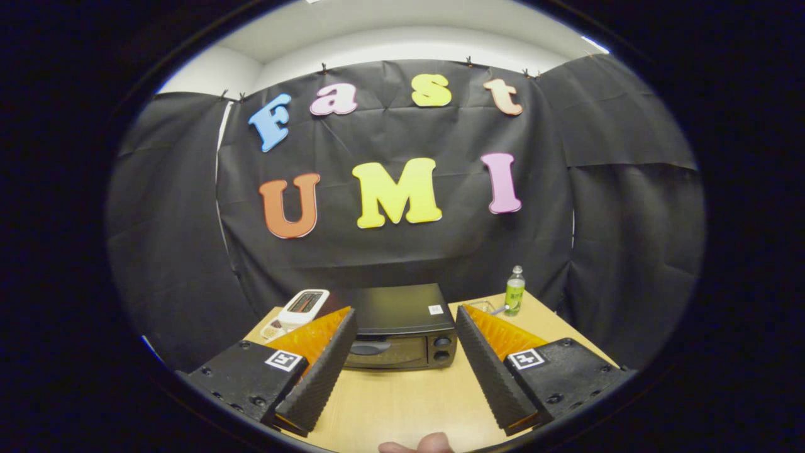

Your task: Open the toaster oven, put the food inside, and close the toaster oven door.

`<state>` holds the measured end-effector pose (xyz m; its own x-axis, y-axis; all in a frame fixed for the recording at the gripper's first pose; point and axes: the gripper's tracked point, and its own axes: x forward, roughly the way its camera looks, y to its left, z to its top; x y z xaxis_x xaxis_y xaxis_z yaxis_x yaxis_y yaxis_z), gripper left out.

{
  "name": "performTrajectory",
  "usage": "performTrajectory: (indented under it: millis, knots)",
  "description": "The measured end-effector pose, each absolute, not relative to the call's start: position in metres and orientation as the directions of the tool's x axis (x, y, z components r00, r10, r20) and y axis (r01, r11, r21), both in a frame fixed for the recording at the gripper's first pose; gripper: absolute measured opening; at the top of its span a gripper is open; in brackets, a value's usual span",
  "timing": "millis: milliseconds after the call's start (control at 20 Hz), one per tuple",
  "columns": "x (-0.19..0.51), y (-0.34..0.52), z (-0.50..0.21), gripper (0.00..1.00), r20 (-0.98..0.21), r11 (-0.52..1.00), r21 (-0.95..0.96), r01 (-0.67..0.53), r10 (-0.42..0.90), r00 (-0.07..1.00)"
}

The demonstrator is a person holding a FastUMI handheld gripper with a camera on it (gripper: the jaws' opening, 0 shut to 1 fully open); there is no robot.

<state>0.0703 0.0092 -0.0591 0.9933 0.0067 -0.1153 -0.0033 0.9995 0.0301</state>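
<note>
Gripper (402, 327) is wide open, holding nothing. Toaster oven (397, 327) sits at 12 o'clock, just past the fingers, door shut. Prob lined up w/ it to reach the door. Bottle (514, 290) at 1 o'clock, white gadget (303, 306) at 11.

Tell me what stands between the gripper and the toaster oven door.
Nothing visible does. The gripper is open, fingers spread, with only bare table between them and the shut door of the oven just ahead. The white toaster and the bottle stand off to either side.
</note>
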Motion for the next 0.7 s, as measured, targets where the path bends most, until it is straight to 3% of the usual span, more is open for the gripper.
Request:
performTrajectory:
  millis: [700]
  knots:
    - [0.241,0.055,-0.2,1.0,-0.269,0.998,0.044,-0.052,0.062,0.961]
